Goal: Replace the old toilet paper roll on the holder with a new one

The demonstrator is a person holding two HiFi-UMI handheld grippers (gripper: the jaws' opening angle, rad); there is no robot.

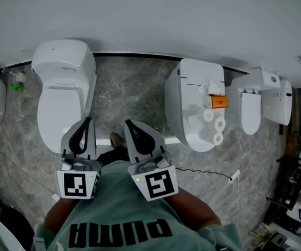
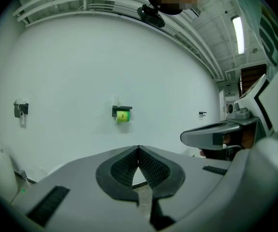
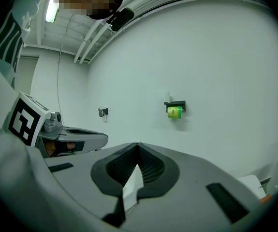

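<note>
Far ahead hangs the green paper roll (image 2: 123,116); my left gripper (image 2: 139,149) and right gripper (image 3: 138,146), both closed on nothing, might just knock it.

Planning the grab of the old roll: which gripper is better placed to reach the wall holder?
Probably left. The holder with its green roll sits almost straight ahead of the left gripper; the right gripper sees it off to one side. Both are shut and empty.

Only legible print: "PUMA", black, upside down, on green shirt (image 1: 113,213) just below right gripper (image 1: 129,124). Orange tag (image 1: 219,102): unreadable.
</note>
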